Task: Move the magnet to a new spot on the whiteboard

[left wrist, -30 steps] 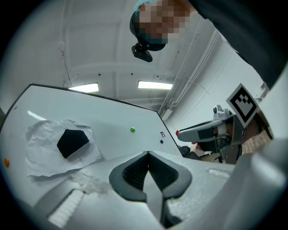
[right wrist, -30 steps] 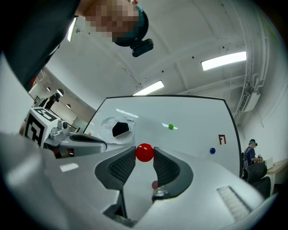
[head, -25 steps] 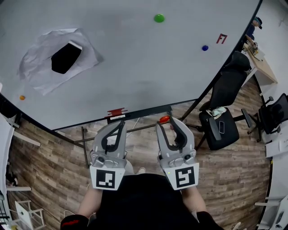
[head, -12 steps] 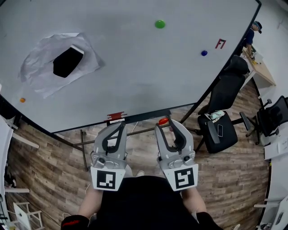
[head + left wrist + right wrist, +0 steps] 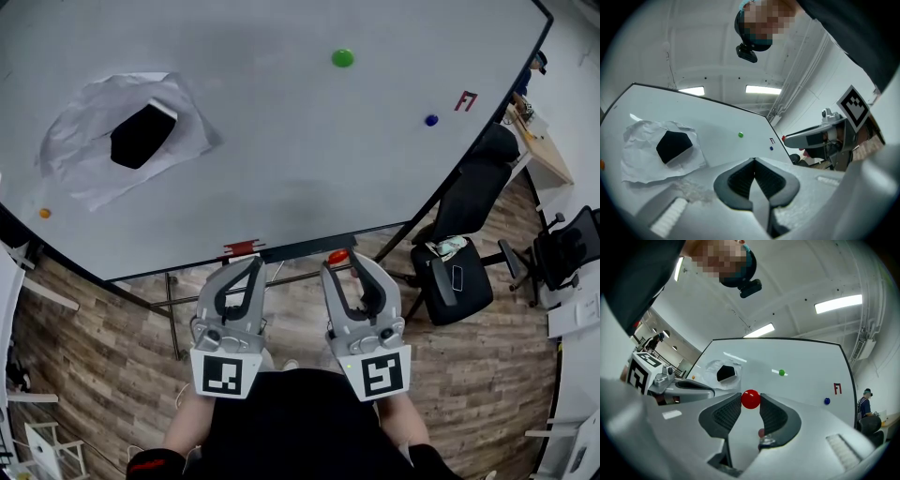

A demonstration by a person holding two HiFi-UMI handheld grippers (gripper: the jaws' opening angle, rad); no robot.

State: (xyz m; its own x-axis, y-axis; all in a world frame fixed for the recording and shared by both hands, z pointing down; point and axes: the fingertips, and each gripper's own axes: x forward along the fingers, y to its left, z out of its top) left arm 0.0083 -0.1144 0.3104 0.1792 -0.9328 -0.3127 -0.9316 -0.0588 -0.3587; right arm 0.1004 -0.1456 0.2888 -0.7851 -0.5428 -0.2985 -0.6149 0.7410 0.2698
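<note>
Whiteboard [image 5: 309, 169], open middle; magnet [image 5: 751, 399] in right gripper [image 5: 344, 264], seemingly below edge

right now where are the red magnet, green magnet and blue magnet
red magnet [image 5: 751, 399]: right gripper view, middle of its round face
green magnet [image 5: 343, 58]: head view, middle of its face
blue magnet [image 5: 431, 120]: head view, middle of its face
</note>
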